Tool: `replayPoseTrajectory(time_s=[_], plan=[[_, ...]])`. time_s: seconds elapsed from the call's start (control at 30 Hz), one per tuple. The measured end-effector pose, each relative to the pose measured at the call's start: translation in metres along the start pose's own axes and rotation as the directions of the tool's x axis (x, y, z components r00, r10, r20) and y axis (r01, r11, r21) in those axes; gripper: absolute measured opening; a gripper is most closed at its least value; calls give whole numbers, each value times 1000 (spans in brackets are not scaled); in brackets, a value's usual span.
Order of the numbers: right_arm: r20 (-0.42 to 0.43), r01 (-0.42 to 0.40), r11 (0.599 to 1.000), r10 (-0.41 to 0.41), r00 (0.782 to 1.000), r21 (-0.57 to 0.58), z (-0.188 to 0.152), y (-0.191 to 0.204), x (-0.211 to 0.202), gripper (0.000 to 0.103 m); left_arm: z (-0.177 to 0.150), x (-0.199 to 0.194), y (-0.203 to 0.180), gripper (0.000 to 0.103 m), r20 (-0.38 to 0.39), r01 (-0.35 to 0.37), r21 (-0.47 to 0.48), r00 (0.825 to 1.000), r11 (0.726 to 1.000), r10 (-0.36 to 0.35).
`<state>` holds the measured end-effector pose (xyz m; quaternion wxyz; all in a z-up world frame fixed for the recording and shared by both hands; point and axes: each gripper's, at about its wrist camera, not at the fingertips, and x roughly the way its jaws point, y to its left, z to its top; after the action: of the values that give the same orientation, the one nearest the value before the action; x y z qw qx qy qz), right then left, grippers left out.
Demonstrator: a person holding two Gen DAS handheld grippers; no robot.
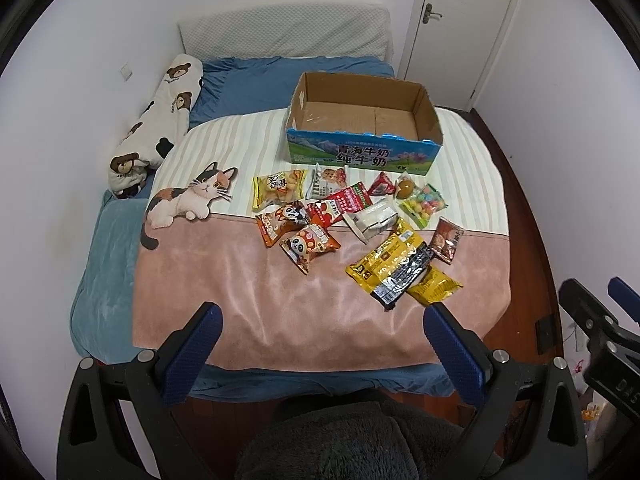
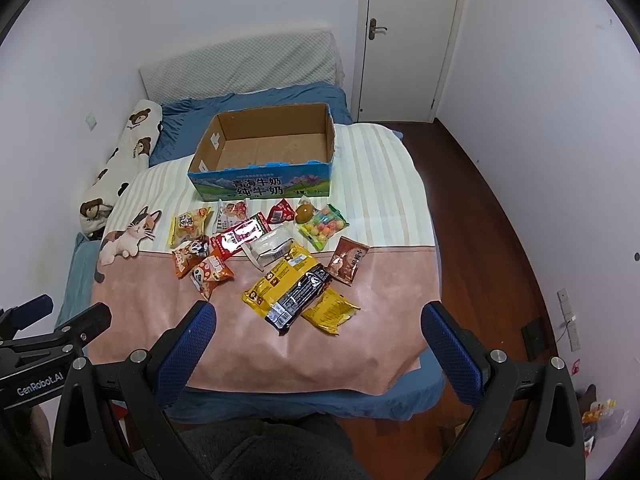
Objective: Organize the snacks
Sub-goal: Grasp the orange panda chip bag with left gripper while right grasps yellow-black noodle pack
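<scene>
Several snack packets lie on the blanket in front of an empty cardboard box. Among them are two panda packets, a yellow and black bag, a white pack, a candy bag and a brown packet. My left gripper is open and empty above the blanket's near edge. My right gripper is open and empty, just short of the yellow bag.
The snacks lie on a pink and striped cat blanket over a blue bed. A bear-print pillow lies along the left wall. A white door and wooden floor are to the right.
</scene>
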<state>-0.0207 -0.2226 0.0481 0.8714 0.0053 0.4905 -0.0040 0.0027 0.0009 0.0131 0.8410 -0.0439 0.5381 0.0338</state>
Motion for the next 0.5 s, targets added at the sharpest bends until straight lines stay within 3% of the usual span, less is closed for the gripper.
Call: replayPoseTrajectory(time_s=[0.13,0.33,0.5], plan=[[-40,-12,998,15,999,54,0,-8,29,103,10,31,4,103,4,-38,-27,999,999,38],[-156,-58,981,88,984,187,-6,-21,118,103,19,98,12,103,-23,-133,-4,991,991,133],[-284,-65,951,155,946,303,-18,-17,223,103,27,163,25,103,-66,-214,34,974,976,216]])
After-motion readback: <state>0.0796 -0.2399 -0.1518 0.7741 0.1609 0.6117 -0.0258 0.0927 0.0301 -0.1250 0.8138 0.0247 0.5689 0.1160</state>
